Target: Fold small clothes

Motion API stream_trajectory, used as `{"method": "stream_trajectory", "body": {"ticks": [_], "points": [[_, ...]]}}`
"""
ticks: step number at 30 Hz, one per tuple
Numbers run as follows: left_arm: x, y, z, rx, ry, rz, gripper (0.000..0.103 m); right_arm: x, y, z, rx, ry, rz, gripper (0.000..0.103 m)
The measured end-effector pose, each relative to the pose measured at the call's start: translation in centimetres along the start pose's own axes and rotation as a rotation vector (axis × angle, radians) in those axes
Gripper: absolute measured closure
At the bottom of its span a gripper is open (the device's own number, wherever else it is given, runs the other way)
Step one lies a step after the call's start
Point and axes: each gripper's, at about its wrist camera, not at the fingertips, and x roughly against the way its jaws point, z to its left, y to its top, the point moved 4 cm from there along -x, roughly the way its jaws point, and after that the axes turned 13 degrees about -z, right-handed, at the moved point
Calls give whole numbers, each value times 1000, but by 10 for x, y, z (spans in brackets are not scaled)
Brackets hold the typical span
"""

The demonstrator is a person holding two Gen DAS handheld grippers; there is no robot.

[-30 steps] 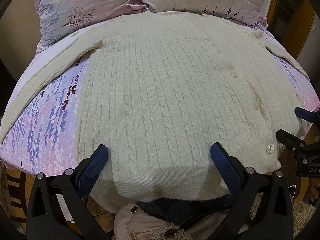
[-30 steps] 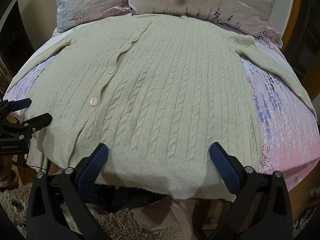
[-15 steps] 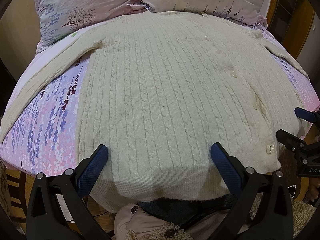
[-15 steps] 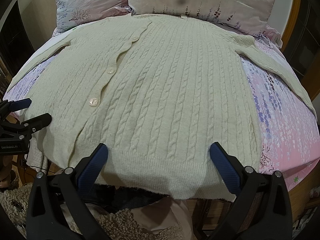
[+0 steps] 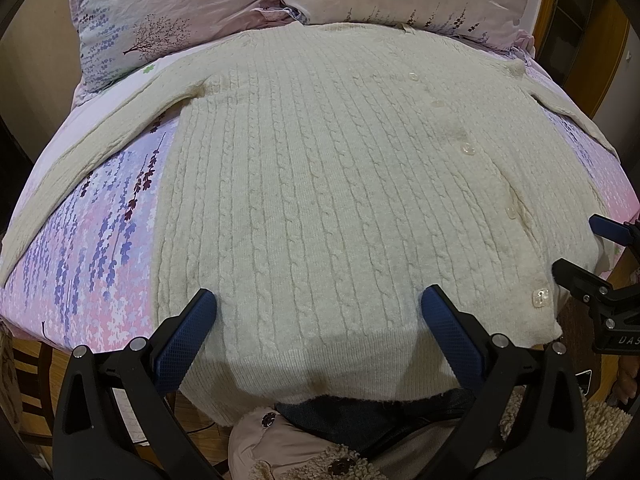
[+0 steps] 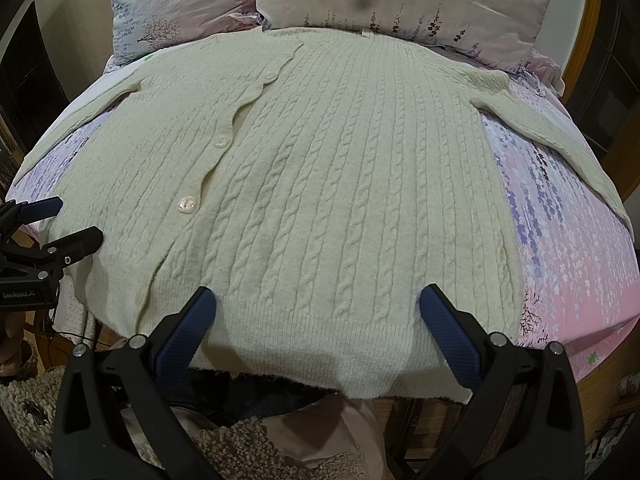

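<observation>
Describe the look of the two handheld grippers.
Both match: the left gripper and right gripper have black plastic arms with silver screws and blue textured pads. White lettering marks the left gripper's body in the right wrist view.

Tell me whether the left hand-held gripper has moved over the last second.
No. The left hand-held gripper keeps its place over the cardigan hem, same as before against the lowest button.

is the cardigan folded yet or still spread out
Spread out. The cardigan lies flat and buttoned on the bed, both sleeves stretched sideways, no fold visible.
</observation>
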Motion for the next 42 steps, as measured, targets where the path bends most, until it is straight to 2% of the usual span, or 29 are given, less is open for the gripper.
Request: {"method": "stream_trajectory", "body": {"ticks": [10,17,19,22,25,27,29,30,32,34,39,42], "points": [[-5,6,-1,-5,-11,37,1,-3,2,0,19,22,22,2],[-11,13,0,-14,-28,65,1,-4,6,-3,50,68,-12,2],[-13,17,2,-7,-41,66,1,-4,15,-14,16,73,-27,2],[-14,32,10,7,-41,34,1,-4,39,-56,-115,32,-85,2],[-17,51,18,7,-9,-31,1,-10,62,-115,-328,-13,-135,4],[-22,65,22,8,0,-63,1,-18,71,-154,-469,-24,-159,14],[-29,81,24,12,-26,-95,1,-30,79,-195,-625,-28,-176,26],[-32,85,24,14,-40,-107,1,-38,82,-218,-718,-28,-188,29],[-37,94,26,22,-70,-127,1,-50,81,-245,-825,-37,-193,37],[-44,106,27,31,-100,-132,1,-62,77,-270,-941,-46,-194,38],[-60,130,24,22,-121,-174,1,-81,81,-299,-1028,-49,-224,45],[-69,144,23,21,-134,-195,1,-89,85,-318,-1063,-96,-241,59]]}}
